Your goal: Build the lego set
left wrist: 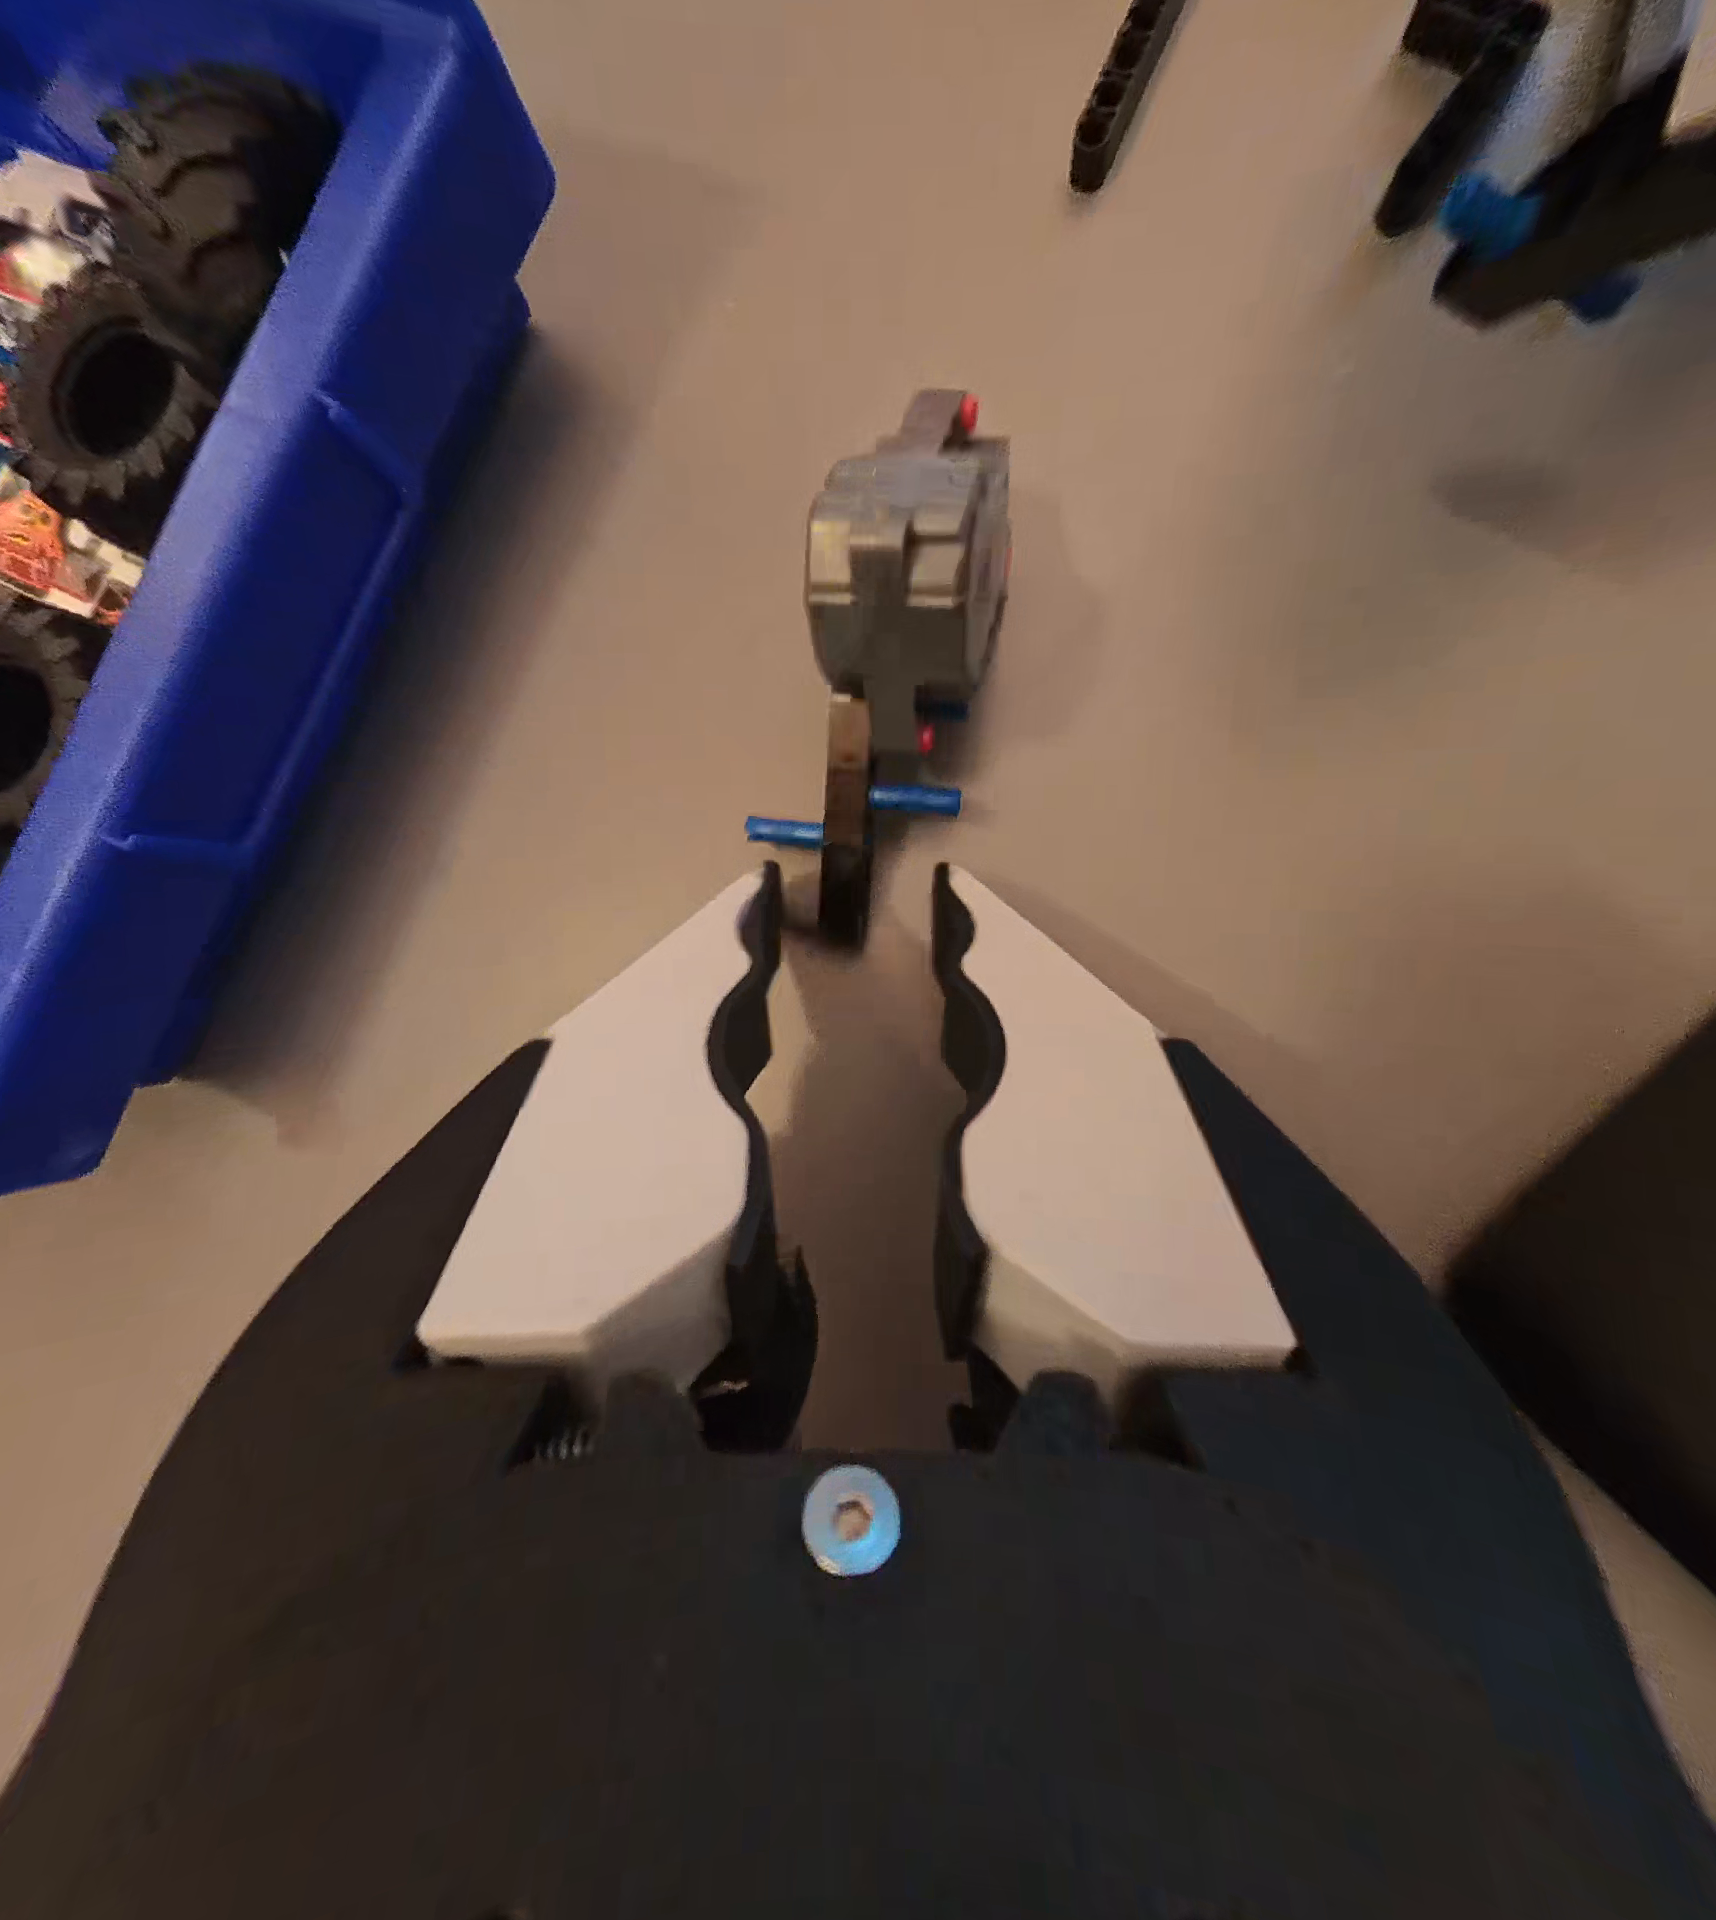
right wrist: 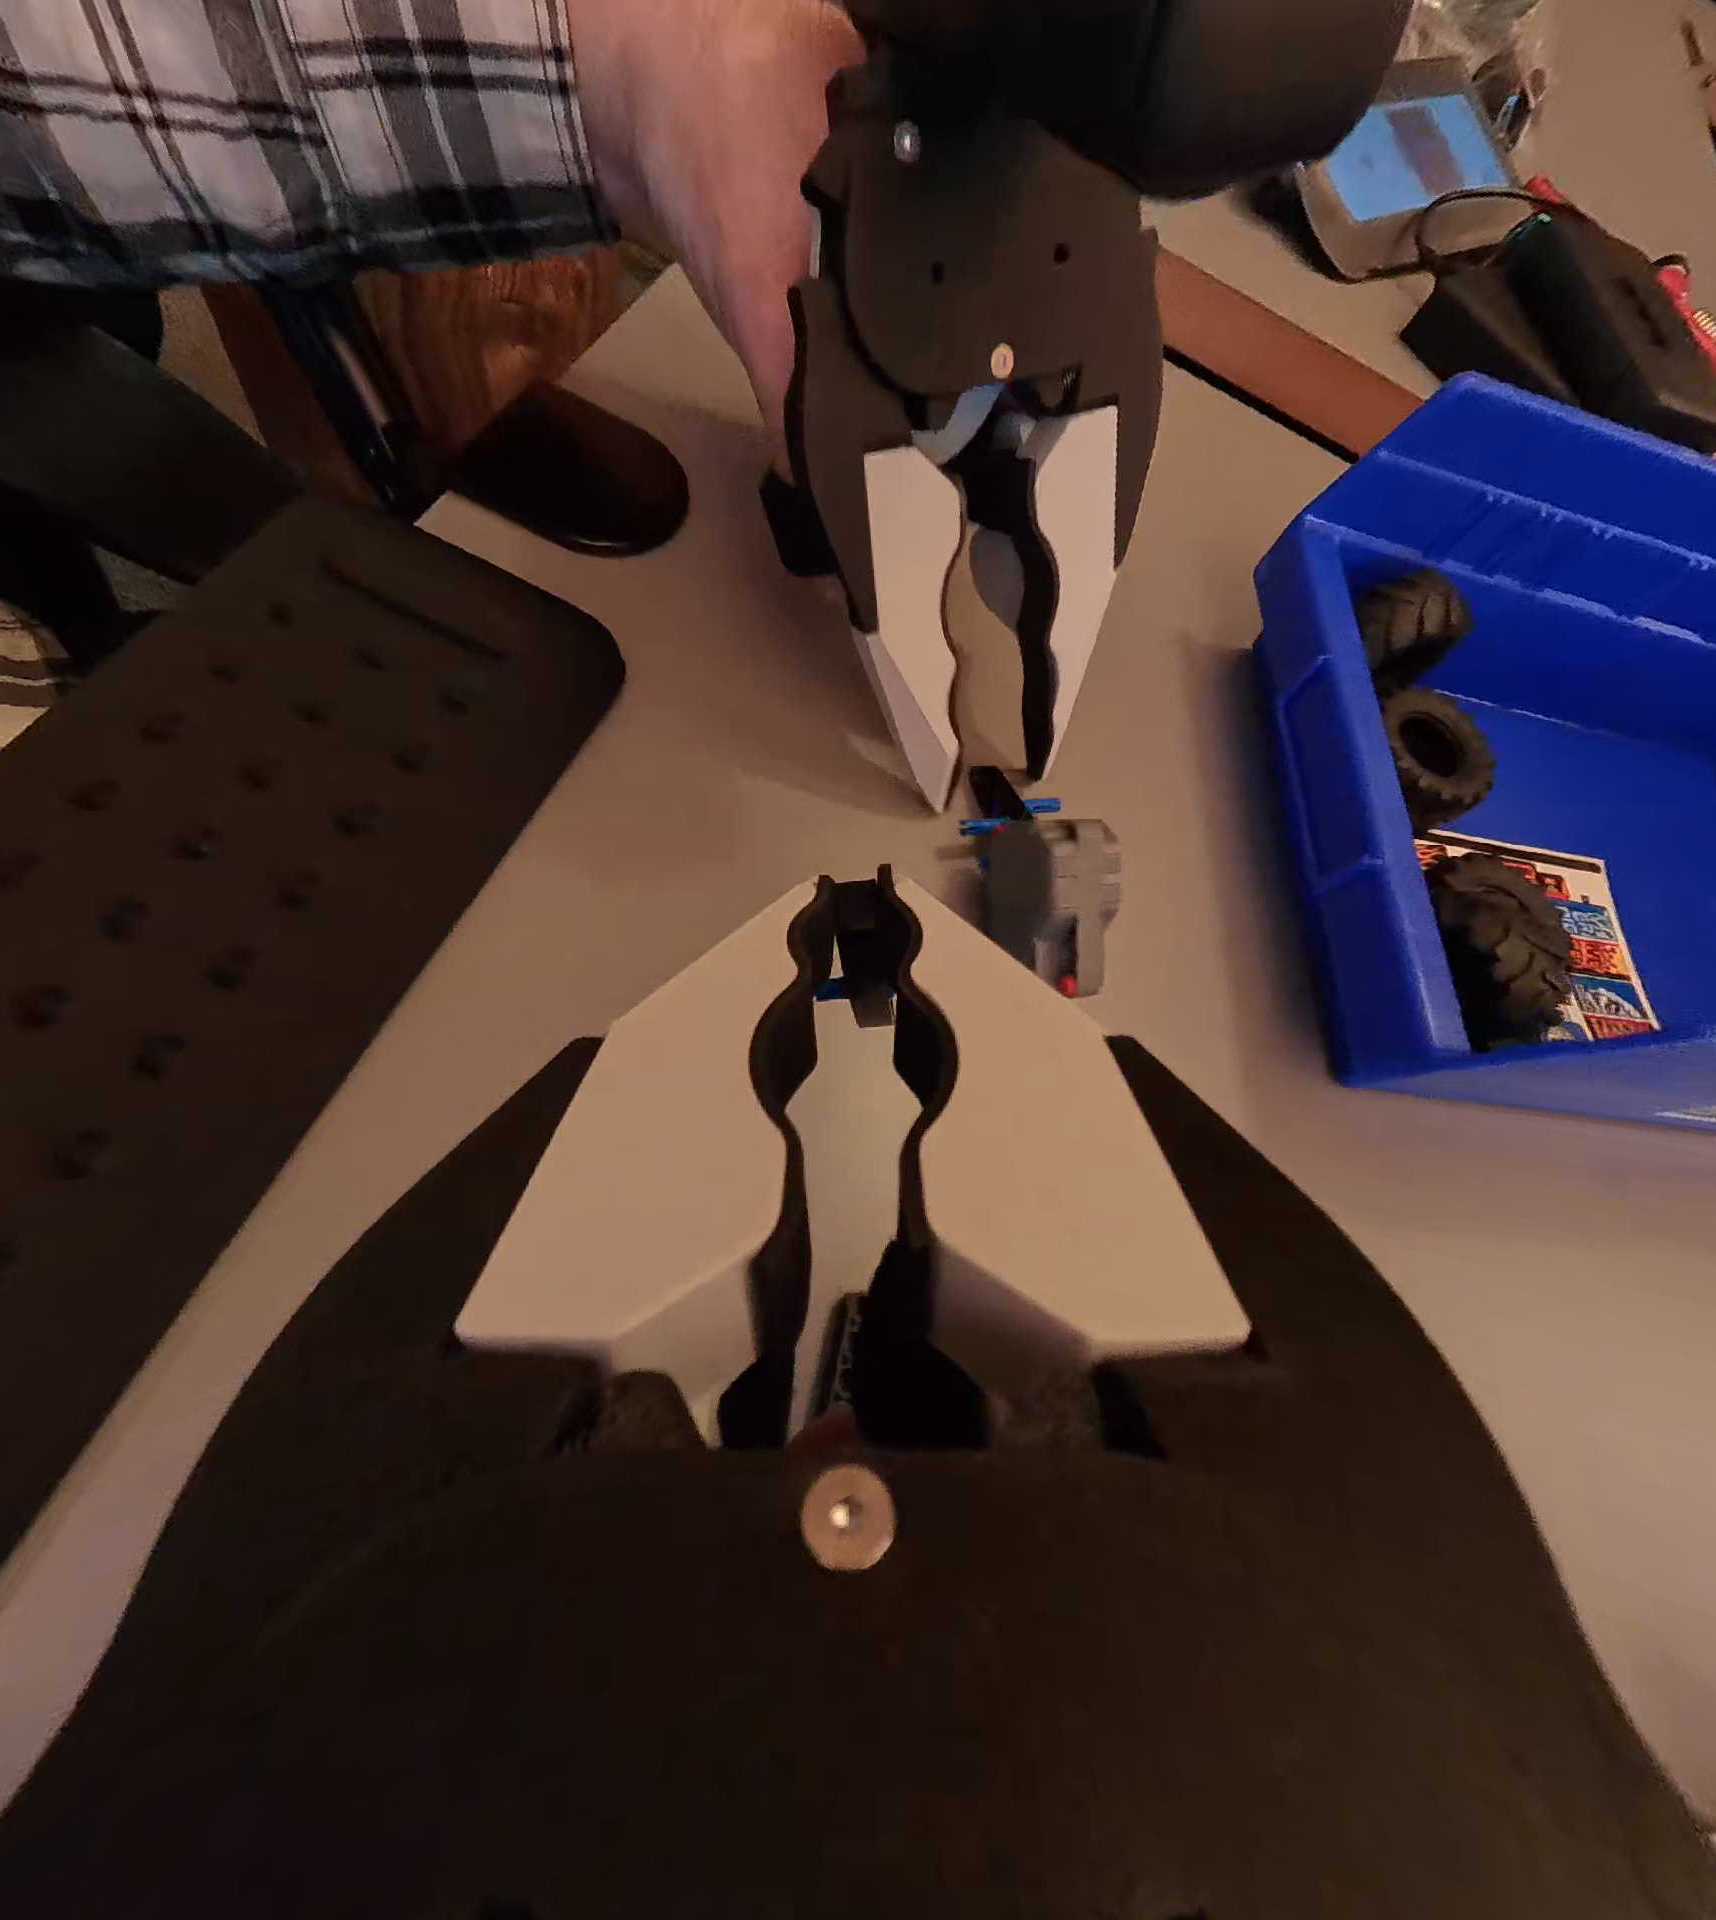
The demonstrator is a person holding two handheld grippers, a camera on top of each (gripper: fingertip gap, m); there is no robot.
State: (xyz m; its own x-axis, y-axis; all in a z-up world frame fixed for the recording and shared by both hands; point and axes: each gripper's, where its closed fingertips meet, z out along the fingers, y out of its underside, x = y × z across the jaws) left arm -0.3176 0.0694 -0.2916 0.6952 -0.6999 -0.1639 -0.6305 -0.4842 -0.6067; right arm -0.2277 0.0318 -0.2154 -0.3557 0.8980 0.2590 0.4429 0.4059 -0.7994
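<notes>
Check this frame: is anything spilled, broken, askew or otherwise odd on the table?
Nothing stands out. The grey motor block with its black beam and blue pins lies on the table before the open left gripper; the right gripper holds a small black piece; tyres sit in the blue bin.

1. Right gripper [right wrist: 856, 904] clamped a small black piece [right wrist: 859, 951] with blue pin.
2. Left gripper [right wrist: 989, 774] hung parted over grey assembly [right wrist: 1046, 899].
3. Blue bin [right wrist: 1353, 831] with tyres [right wrist: 1436, 748], far right.

Left gripper [left wrist: 854, 883] and right gripper [right wrist: 856, 888]: black housings, white wedge fingers [left wrist: 646, 1122] with wavy black pads [left wrist: 745, 1039], one silver screw [left wrist: 851, 1519] each. Plaid shirt [right wrist: 241, 125].
</notes>
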